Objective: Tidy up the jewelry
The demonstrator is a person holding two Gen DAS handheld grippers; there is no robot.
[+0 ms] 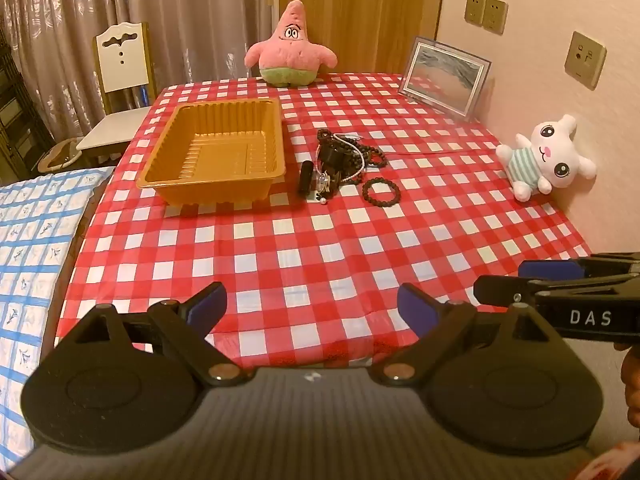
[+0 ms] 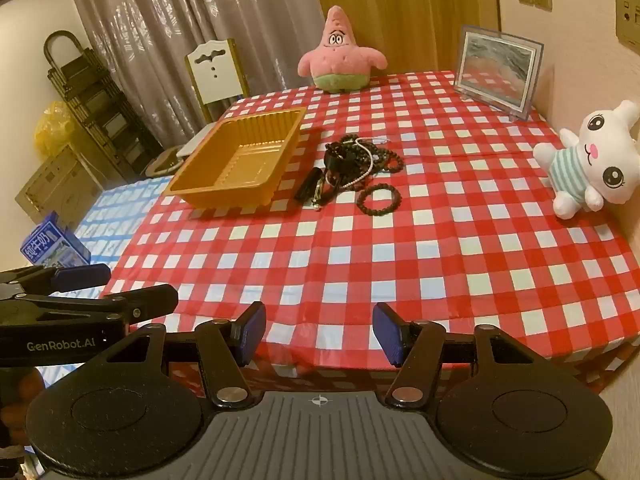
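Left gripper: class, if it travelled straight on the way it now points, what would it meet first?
Probably the jewelry pile. The left gripper, open, looks along bare checkered tablecloth toward it; the orange tray lies left of that line. Depth and height are uncertain.

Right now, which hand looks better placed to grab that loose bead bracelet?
Probably the right gripper: the bead bracelet lies on the pile's right side, away from the tray. Both grippers are open, equally far back.
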